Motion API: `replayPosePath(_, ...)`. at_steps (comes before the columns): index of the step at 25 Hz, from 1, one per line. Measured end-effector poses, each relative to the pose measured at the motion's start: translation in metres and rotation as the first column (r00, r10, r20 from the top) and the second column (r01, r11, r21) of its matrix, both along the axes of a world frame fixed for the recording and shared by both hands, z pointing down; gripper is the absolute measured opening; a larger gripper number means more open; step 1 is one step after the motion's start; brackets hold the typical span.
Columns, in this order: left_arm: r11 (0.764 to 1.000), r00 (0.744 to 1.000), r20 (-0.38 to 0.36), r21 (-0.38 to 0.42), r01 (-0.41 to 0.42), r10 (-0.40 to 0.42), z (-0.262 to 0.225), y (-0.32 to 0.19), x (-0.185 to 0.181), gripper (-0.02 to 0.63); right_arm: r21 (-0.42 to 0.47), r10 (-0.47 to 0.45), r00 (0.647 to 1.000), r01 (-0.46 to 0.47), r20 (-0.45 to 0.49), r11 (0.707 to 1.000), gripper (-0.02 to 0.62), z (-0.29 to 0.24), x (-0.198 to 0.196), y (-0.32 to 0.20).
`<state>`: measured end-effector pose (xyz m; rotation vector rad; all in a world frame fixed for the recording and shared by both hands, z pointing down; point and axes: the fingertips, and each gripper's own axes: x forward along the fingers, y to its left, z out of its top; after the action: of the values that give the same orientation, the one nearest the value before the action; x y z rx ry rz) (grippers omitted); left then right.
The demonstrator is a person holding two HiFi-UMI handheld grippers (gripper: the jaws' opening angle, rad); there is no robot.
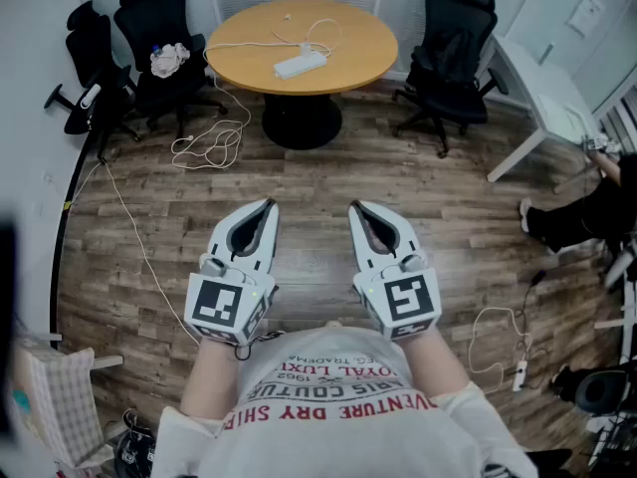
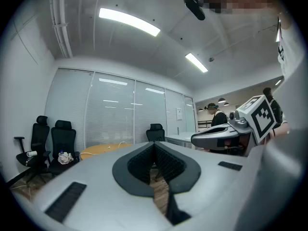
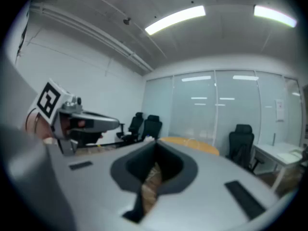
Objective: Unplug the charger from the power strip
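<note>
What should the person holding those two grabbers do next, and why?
Probably step toward the round table: the power strip lies on it, well beyond the left gripper and right gripper, both shut and empty. The charger itself is too small to make out from here.

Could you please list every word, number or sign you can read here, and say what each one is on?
"1902": shirt, red print.
"VENTURE DRY": shirt, lowest line, ends cut off; its other lines are too distorted to read.
Marker cubes: square patterns, no words.
Wall notice: too small to read.
</note>
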<state>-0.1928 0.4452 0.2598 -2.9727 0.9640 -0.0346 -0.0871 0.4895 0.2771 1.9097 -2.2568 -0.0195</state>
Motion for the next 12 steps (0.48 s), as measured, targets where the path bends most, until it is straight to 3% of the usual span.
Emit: replayPosePath(12, 1.0, 1.0, -0.018, -0.014, 0.025, -0.025, 0.004, -0.014, 0.029, 0.029, -0.003, -0.016, 1.0, 0.016, -0.014, 1.0, 0.028, 0.008, 0.035, -0.014)
